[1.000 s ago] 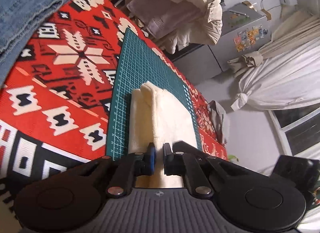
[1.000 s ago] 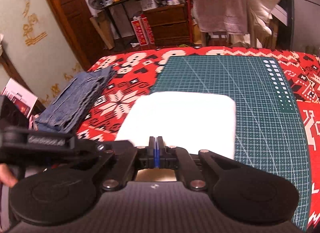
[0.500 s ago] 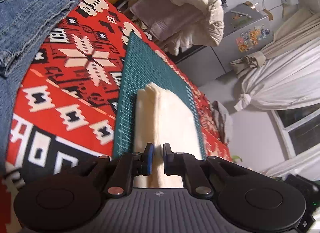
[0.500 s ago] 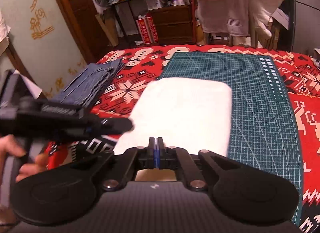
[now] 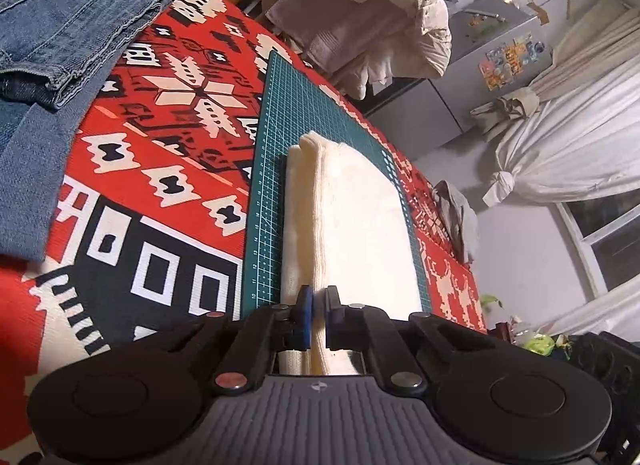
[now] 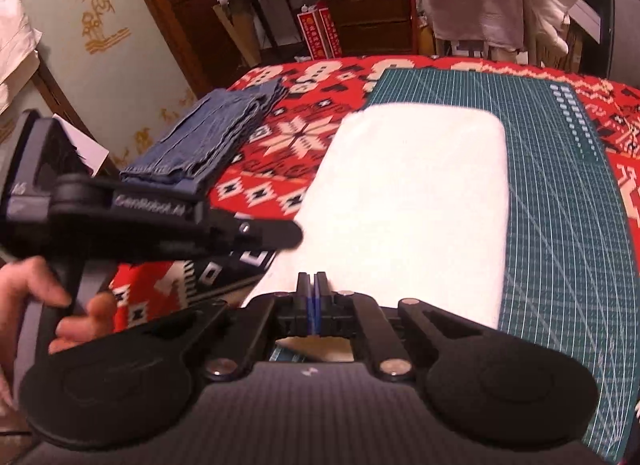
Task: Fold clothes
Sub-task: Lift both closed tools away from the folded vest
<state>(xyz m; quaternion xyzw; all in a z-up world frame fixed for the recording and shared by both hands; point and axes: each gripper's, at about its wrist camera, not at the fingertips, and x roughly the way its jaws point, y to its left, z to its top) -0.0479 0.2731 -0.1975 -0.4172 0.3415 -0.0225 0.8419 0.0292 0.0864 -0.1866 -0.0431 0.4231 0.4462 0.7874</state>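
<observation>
On green cutting mat [image 6: 560,193]: cream knit garment [image 6: 412,201], folded into a layered rectangle; folded jeans [image 6: 208,137] well apart. Left hand-held gripper [image 5: 317,315] slightly parted astride the garment's near edge, grip unclear; right hand-held gripper [image 6: 311,297] pressed together, holding nothing. Seemingly near finished.

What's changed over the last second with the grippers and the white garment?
The left gripper has swung in from the left to the folded white garment's near left edge, its fingers narrowed around the fold. The right gripper stays shut at the near edge. Garment, cutting mat and folded jeans haven't moved.
</observation>
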